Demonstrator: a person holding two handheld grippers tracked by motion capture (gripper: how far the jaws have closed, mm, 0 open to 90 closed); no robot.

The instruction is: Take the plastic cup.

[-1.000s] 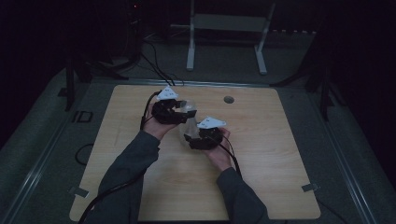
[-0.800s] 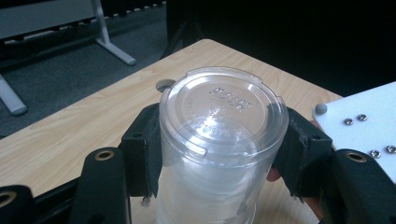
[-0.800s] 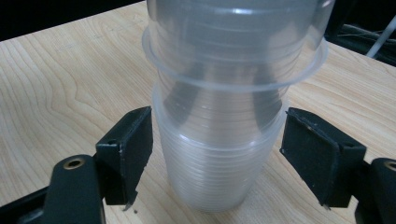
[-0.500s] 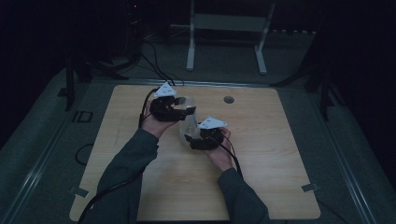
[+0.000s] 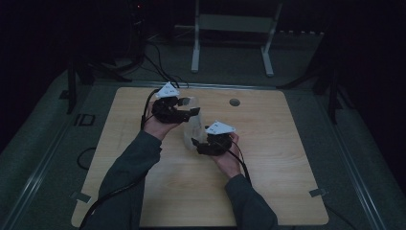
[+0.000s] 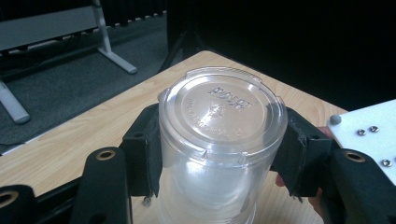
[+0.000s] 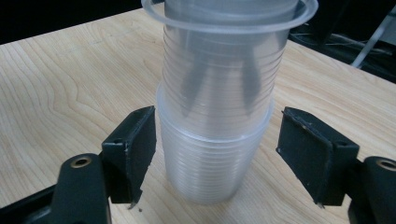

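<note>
Two clear plastic cups (image 5: 193, 125) stand nested on the wooden table (image 5: 287, 182), between my two grippers. The upper cup (image 6: 219, 121) has a flat clear top with embossed lettering, and my left gripper (image 6: 219, 161) is shut on its sides just below the rim. In the high view the left gripper (image 5: 188, 108) sits at the far side of the cups. The lower cup (image 7: 212, 158) rests on the table with my right gripper (image 7: 215, 156) open around it, a gap on each side. From above, the right gripper (image 5: 196, 143) is at the near side.
A round hole (image 5: 234, 102) lies in the table beyond the cups. Cables (image 5: 158, 62) trail off the far left edge onto the dark floor. A metal stand (image 5: 230, 38) is on the floor behind the table.
</note>
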